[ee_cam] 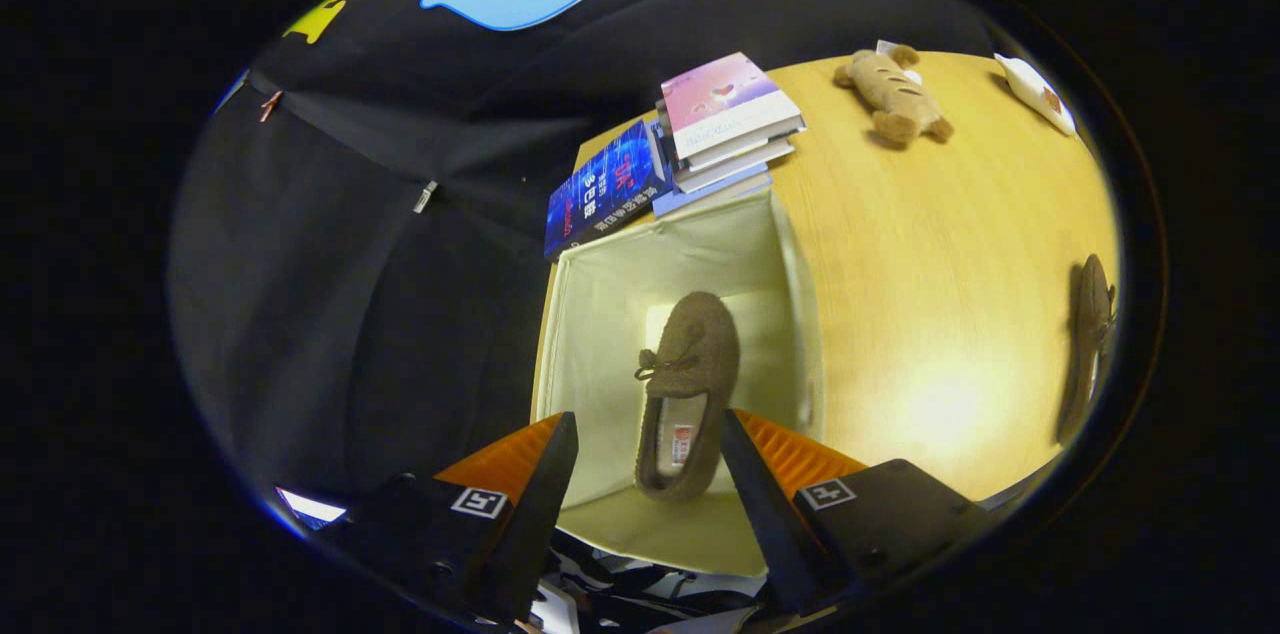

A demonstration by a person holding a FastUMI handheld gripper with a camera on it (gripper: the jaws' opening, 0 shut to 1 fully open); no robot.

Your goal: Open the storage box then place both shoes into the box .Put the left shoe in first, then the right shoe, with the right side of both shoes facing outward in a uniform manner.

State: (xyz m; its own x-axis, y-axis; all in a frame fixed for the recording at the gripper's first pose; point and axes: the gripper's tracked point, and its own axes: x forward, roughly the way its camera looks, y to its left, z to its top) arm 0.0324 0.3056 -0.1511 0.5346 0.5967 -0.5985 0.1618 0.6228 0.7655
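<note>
Claw [648, 434]: fingers spread wide, gripping nothing, poised over the open storage box [600, 314]; a brown shoe [690, 384] seen between the fingers, untouched by either.
Storage box: pale fabric, lid not made out, near wall partly hidden by the fingers; set at the edge of the wooden surface [930, 264].
Shoe in box: on the box floor, opening up, toe pointing away from the claw.
Second shoe [1090, 344]: on the surface well apart from the box, distorted, details hard to tell.
Books [700, 139]: stacked just beyond the box.
Plush toy [893, 94]: far side of the surface.
White object [1040, 92]: cut off, unidentified
</note>
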